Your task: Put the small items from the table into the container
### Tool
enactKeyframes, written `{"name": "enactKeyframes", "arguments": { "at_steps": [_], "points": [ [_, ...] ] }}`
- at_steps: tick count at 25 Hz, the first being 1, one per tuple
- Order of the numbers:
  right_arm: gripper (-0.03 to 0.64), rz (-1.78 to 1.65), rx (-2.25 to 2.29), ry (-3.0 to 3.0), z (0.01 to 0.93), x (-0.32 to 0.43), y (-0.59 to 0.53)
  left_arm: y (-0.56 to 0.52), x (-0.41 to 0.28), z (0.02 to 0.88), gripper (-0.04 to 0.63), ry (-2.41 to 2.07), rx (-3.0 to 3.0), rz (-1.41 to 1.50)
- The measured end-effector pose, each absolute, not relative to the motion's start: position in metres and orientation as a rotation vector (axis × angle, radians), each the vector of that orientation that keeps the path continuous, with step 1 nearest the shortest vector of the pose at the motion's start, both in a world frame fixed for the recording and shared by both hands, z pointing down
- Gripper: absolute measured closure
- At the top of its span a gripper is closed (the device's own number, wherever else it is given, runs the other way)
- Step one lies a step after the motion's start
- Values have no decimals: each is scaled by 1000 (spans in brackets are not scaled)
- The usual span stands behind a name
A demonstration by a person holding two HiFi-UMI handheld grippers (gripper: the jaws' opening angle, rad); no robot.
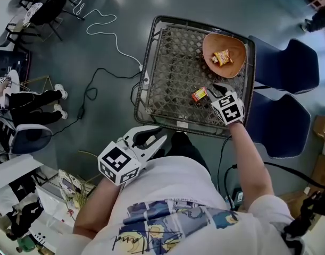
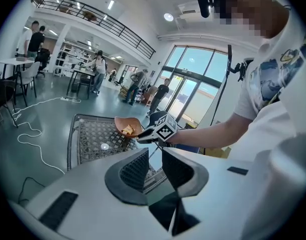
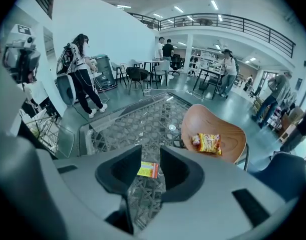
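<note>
A wooden bowl (image 1: 210, 47) sits at the far right corner of the metal mesh table (image 1: 167, 62), with a yellow snack packet (image 1: 223, 57) inside. My right gripper (image 1: 210, 92) hovers over the table below the bowl, shut on a small red-and-yellow packet (image 1: 199, 94). In the right gripper view that packet (image 3: 147, 170) spans the gap between the jaws, with the bowl (image 3: 228, 134) ahead to the right. My left gripper (image 1: 156, 137) hangs off the table's near edge, open, nothing between its jaws. From the left gripper view (image 2: 155, 159), the bowl (image 2: 123, 121) and table are ahead.
Two blue chairs (image 1: 290, 68) (image 1: 279, 124) stand right of the table. A white cable (image 1: 106, 31) and a black cable (image 1: 90, 92) lie on the floor to the left. Clutter fills the lower left. People stand farther off in the hall.
</note>
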State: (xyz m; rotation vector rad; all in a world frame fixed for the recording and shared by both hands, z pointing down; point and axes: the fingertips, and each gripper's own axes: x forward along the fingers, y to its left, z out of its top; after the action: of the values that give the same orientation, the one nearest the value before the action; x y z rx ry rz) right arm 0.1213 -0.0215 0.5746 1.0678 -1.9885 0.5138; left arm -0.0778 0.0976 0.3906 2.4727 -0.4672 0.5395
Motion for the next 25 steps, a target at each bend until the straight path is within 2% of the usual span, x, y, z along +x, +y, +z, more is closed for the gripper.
{"name": "enactKeyframes", "arguments": {
  "at_steps": [4,9,17,25],
  "points": [
    [495,518,1073,-1983,571,103,-5,102,-90,387,505,-439,2496,540],
    [495,531,1064,-1981,609,94,-6,91,-92,416,512,-425,2524,555],
    [495,569,1087,-1924,598,74,56,133,-122,387,518,-385,2491,496],
    [485,616,1066,-1887,633,74,55,136,-127,389,518,-374,2459,514]
  ]
}}
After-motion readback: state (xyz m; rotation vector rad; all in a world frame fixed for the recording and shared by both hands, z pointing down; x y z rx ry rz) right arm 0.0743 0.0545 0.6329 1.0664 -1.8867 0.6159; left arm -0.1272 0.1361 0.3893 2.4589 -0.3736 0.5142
